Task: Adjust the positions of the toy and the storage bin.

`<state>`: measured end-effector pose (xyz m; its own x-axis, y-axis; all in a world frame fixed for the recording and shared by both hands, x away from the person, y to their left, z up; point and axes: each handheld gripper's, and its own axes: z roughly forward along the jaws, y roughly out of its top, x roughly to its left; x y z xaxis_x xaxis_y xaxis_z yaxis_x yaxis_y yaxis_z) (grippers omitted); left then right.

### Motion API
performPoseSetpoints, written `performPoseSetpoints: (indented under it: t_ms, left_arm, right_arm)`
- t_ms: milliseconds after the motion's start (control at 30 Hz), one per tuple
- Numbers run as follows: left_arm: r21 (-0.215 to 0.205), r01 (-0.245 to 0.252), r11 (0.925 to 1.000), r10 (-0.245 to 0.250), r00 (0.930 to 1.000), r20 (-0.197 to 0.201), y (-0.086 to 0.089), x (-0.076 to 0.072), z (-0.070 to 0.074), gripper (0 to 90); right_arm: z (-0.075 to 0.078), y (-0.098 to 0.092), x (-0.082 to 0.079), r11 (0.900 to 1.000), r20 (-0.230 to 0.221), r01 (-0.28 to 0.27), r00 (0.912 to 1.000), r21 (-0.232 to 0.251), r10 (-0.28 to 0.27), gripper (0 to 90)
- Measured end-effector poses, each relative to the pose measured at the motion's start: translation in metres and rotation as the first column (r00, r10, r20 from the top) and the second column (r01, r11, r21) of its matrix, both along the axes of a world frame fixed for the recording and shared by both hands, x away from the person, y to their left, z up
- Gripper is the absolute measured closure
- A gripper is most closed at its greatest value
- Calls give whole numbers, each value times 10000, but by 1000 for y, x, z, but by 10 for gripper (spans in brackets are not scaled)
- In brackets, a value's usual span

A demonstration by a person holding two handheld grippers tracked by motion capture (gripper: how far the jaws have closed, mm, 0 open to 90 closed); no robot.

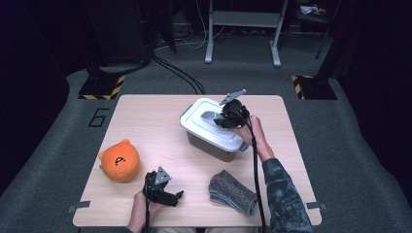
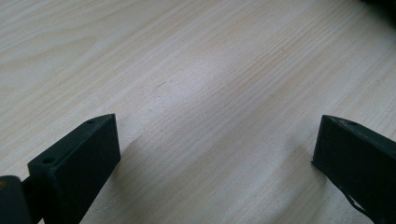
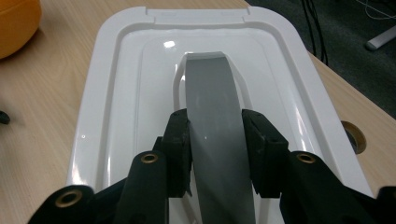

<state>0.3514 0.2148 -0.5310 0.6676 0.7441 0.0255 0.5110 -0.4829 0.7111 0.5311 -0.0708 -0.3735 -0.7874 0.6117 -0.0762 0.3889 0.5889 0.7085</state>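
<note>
Gripping the grey handle (image 3: 215, 126) of the white lid (image 3: 116, 93), the right gripper (image 3: 217, 140) has its pads pressed on both edges of the strap, jaws closed down to the handle's width. The lidded box (image 1: 214, 145) sits toward the far right of the table (image 1: 145, 126), short of the far edge.

Handling, as a judgement: lid is rigid, glossy plastic, probably light; smooth rim would slip under pads. Handle is a raised strip across the lid's middle, the sensible hold, taken centrally so the lid lifts level. May be snapped on; box could rise with it.

Left gripper (image 1: 163, 191) rests near the near edge, jaws wide apart, nothing between them, bare wood beneath. Orange plush toy (image 1: 119, 160) by the left edge; grey folded cloth (image 1: 232, 192) near the near edge.
</note>
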Motion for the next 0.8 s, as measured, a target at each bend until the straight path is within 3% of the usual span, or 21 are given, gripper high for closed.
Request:
performPoseSetpoints:
  t_ms: [200, 800]
  left_arm:
    - [-18, 5, 10000, -5, 10000, -31, 0, 0, 0, 3]
    - [-8, 2, 10000, -2, 10000, -16, 0, 0, 0, 3]
  right_arm:
    - [0, 9, -5, 10000, 108, -14, 9999, -37, 15, 663]
    - [0, 26, -10, 9960, -72, 894, 9960, 80, -893, 667]
